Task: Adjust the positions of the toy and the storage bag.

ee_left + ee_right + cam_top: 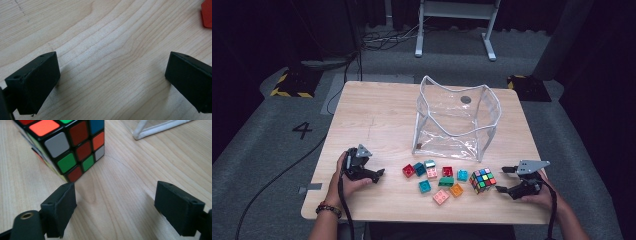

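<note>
Multicoloured cube (67, 146) just beyond parted jaws

Light wood table (377, 115) on grey carpet floor (277, 150), white frame legs (454, 30) behind, black-and-yellow hazard blocks (292, 82), painted number 4 (302, 130), dark walls, cables (387, 37).

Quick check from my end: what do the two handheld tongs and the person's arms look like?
Both tongs, the left tongs and right tongs, are black with a grey three-cornered plate on top and a black cable trailing back along the forearm. Their jaws are blocky black pads with small holes. The forearms are bare of sleeves; the left wrist wears a dark beaded bracelet.
</note>
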`<state>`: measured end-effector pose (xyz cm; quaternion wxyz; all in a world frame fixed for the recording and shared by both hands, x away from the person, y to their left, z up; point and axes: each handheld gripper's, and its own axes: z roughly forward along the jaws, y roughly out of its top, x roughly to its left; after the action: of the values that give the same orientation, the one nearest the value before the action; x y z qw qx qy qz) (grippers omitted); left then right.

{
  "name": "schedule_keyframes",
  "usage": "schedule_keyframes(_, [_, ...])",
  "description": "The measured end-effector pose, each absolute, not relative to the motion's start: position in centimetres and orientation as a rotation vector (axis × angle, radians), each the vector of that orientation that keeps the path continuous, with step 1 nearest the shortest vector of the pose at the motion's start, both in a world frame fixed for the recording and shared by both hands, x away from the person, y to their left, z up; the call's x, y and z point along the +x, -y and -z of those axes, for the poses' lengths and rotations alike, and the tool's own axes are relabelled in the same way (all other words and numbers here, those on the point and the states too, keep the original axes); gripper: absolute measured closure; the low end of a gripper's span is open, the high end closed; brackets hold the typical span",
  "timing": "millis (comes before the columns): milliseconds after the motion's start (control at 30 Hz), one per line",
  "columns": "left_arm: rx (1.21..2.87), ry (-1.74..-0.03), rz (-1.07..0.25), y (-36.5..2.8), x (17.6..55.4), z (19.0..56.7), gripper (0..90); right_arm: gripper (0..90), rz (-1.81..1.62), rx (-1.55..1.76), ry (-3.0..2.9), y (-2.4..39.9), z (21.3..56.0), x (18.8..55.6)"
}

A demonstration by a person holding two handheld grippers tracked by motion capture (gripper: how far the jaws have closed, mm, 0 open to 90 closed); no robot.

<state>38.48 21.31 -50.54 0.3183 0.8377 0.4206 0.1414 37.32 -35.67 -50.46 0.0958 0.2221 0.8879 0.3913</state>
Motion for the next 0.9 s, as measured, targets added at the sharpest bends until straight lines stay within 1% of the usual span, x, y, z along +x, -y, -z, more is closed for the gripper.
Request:
schedule_keyframes(367, [2.205, -1.105, -0.377, -21.3, 38.5, 50.5, 0.1, 15.4, -1.159, 0.62, -2.658, 35.1, 50.4, 37.1])
schedule_keyframes(533, [2.206, -1.1, -0.386, -21.4, 38.5, 50.5, 0.1, 15.3, -1.16, 0.599, -2.673, 34.0, 50.4, 36.9])
schedule_keyframes(633, [2.206, -1.099, -0.386, -21.4, 38.5, 50.5, 0.1, 14.9, -1.164, 0.533, -2.711, 33.0, 50.3, 37.1])
schedule_keyframes(900, [2.206, -1.1, -0.384, -21.4, 38.5, 50.5, 0.1, 14.8, -1.205, 0.493, -2.751, 32.3, 50.3, 37.9])
